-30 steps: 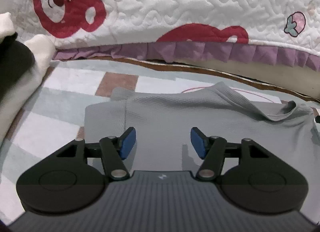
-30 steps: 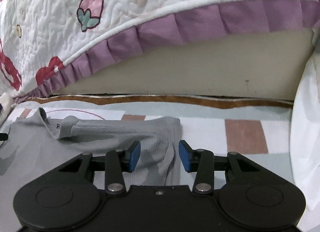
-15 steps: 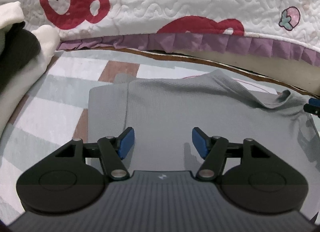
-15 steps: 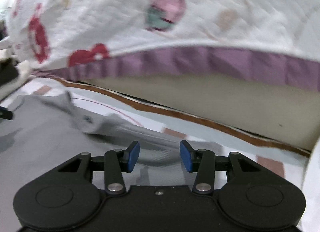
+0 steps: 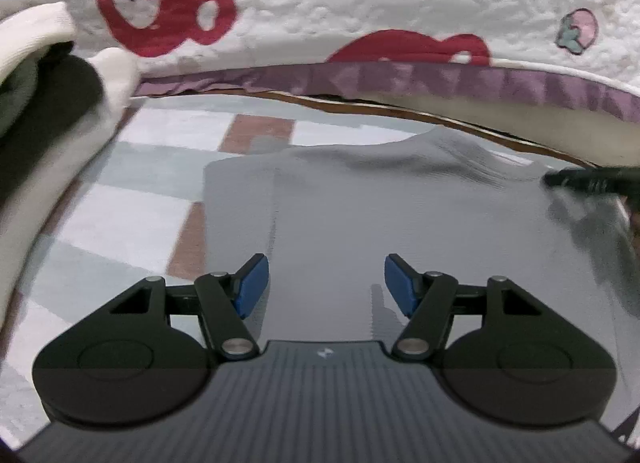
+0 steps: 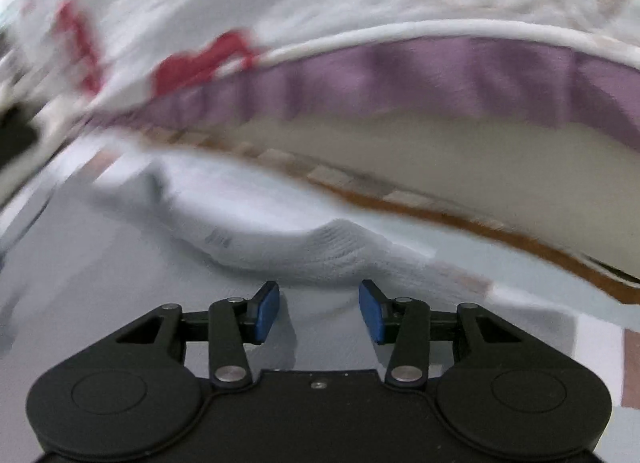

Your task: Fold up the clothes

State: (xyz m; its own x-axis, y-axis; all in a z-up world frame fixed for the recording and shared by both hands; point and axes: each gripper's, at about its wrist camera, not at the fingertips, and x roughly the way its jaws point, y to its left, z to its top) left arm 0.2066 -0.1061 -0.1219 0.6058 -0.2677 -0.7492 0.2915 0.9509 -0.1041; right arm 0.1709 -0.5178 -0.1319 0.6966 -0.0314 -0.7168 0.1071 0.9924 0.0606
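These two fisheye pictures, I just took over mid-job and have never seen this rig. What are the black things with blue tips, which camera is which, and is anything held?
There is no robot arm: a person carries a two-finger gripper in each hand, each with a camera looking along its blue-padded fingers. One view shows the left gripper, the other the right gripper. Both are open and hold nothing. Under them a grey shirt lies on a checked mat. Its raised collar sits just ahead of the right gripper, though that picture is blurred. Behind hangs a quilt with red bears, and other clothes are piled at the left.
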